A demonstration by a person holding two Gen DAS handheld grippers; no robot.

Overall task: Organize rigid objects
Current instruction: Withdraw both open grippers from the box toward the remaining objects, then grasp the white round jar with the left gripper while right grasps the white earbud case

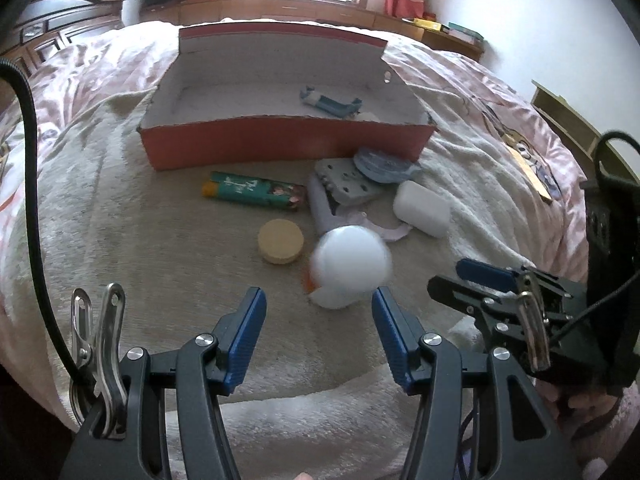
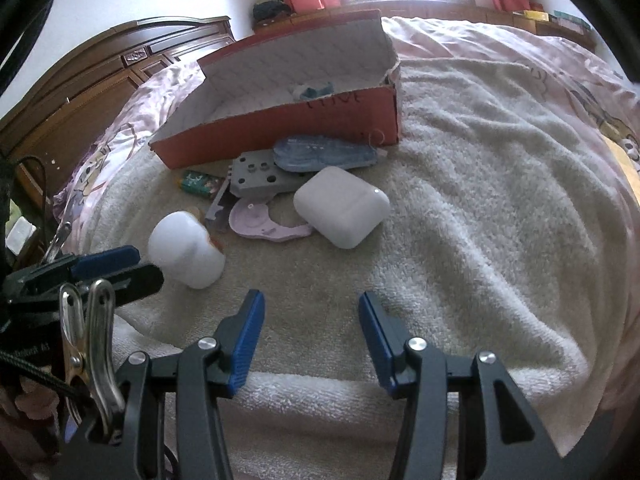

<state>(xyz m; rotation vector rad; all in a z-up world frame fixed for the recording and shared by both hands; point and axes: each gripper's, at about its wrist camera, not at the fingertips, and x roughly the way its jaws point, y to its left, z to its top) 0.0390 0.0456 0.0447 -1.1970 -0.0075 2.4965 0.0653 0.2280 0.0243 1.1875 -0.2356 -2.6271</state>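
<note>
A bed (image 2: 500,64) with a pink patterned cover fills both views, and a cream towel (image 2: 460,208) is spread across its middle. On the towel, at twelve o'clock from the left gripper (image 1: 319,312), stands an open red box (image 1: 280,144) with a white lining; a teal and white item (image 1: 328,102) lies inside it toward the right end. Loose objects sit on the towel in front of the box. A white rounded case (image 2: 342,212) lies at twelve o'clock from the right gripper (image 2: 311,314), well apart from it. Touching the case's left side is a flat pink piece (image 2: 260,222), and behind those a grey block with holes (image 2: 256,178) carries a blue-grey oval piece (image 2: 324,154) leaning on it against the box front. A teal tube (image 1: 256,191) lies at eleven o'clock from the left gripper, with a tan disc (image 1: 280,241) just below it. A white bottle (image 1: 350,266), blurred, lies at one o'clock just beyond the left fingertips (image 1: 252,304), not between them. Both sets of tongs stand partly open with nothing between the pads, the left spread slightly wider than the right
</note>
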